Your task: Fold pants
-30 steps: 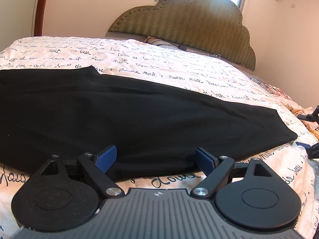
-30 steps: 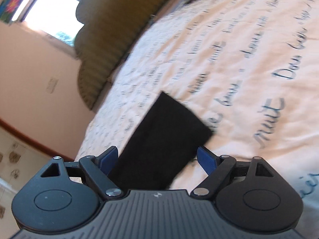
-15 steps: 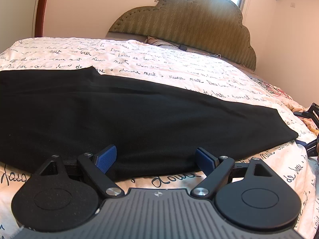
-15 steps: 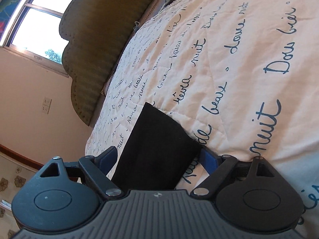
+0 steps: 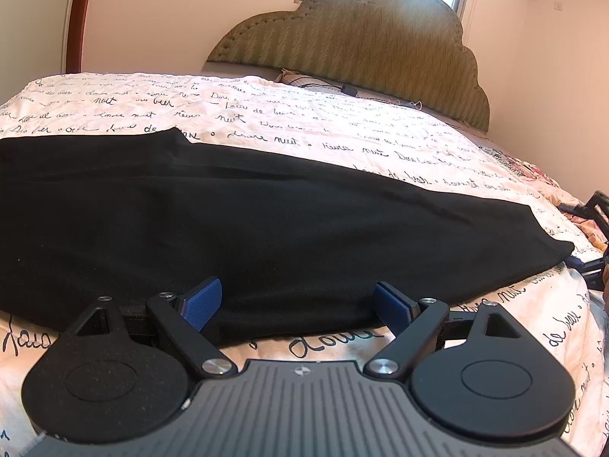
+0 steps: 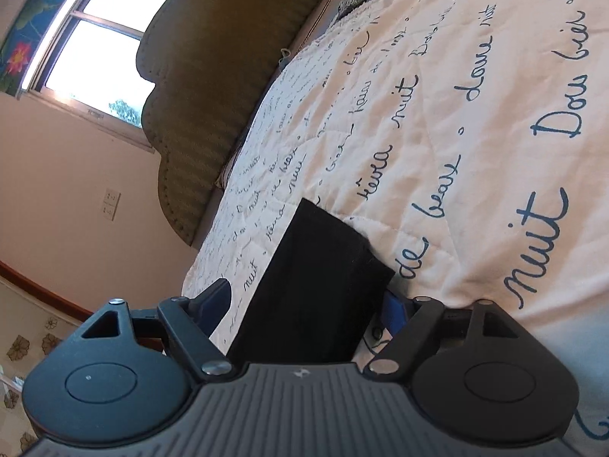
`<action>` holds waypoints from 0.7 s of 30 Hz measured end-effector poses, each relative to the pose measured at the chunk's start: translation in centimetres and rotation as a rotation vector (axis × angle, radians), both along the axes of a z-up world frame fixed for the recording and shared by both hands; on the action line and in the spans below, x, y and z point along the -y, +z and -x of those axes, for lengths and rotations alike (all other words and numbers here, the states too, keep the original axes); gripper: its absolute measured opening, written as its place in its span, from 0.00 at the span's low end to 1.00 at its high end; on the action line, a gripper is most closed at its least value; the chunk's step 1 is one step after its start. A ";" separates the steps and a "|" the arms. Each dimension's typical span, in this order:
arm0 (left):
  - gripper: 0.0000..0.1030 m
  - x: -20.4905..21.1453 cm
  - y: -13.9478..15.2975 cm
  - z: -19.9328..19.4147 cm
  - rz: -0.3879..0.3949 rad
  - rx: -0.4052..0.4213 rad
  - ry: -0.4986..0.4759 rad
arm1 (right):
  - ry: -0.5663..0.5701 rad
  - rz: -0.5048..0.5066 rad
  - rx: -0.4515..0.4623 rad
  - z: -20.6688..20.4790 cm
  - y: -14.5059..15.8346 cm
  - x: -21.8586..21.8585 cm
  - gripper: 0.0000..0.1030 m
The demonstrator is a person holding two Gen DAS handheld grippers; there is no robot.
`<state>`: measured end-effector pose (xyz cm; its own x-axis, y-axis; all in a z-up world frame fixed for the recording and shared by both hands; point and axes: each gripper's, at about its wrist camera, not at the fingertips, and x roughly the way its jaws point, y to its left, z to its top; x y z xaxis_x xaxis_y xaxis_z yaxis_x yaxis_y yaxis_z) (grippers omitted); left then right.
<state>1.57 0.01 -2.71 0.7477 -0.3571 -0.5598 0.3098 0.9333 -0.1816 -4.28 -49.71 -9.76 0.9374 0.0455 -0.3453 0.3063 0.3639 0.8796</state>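
Observation:
Black pants (image 5: 228, 228) lie flat across the bed, folded lengthwise, tapering to the leg end at the right. My left gripper (image 5: 297, 304) is open, its blue pads on either side of the near edge of the pants, low on the quilt. In the right wrist view the leg end of the pants (image 6: 308, 285) lies between the jaws of my right gripper (image 6: 304, 304), which is open and tilted sideways; its right pad is tucked under the cuff's edge. The right gripper also shows at the far right of the left wrist view (image 5: 593, 262).
The bed has a cream quilt with dark script writing (image 5: 342, 137) and an olive scalloped headboard (image 5: 361, 45). Patterned bedding (image 5: 533, 175) lies at the right edge. A window (image 6: 106, 49) and wall sockets (image 6: 111, 203) are behind.
My right gripper has moved in on the leg end and tilted further, so the cuff now lies deeper between its jaws. The left gripper has barely moved.

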 end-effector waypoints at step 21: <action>0.87 7.9 10.7 -4.7 0.019 0.002 -0.136 | 0.029 0.324 -0.125 -1.1 0.1 -2.3 0.07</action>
<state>6.28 -7.85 8.00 0.6932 -0.4656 -0.5502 0.4333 0.8792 -0.1981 -3.19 -47.42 -9.62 0.8868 -0.0593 -0.4583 0.3899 0.6282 0.6733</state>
